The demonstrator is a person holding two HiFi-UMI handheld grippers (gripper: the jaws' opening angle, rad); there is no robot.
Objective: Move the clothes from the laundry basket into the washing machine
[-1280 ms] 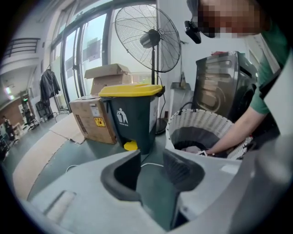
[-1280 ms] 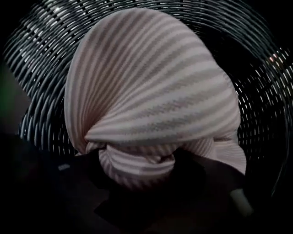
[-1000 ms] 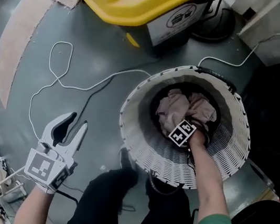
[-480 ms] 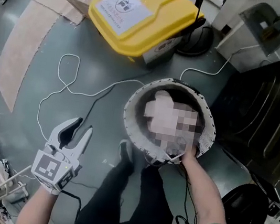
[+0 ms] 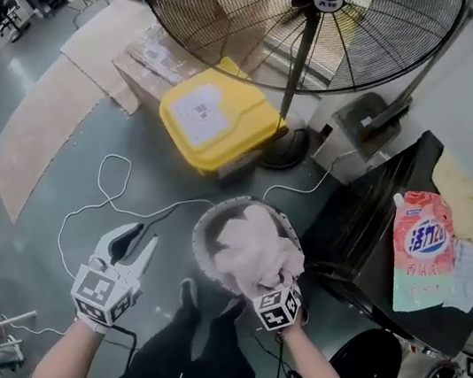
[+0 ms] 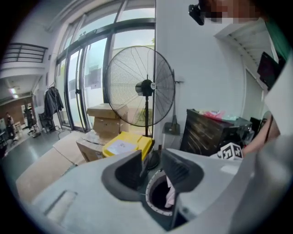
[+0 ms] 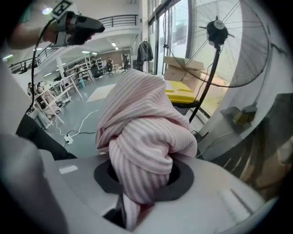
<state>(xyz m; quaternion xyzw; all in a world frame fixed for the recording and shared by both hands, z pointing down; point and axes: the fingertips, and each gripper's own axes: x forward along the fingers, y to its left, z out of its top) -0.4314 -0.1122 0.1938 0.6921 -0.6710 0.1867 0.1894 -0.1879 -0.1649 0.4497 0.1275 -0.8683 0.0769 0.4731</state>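
While the left gripper (image 5: 144, 236) gapes empty, the right gripper (image 5: 270, 288) clamps a pink striped garment (image 5: 254, 248).

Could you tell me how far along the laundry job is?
Done: nothing visibly loaded yet. In hand: the right gripper clamps a pink striped garment above the laundry basket; the left gripper is open and empty. Left: loading it; whether the basket holds more is hidden.
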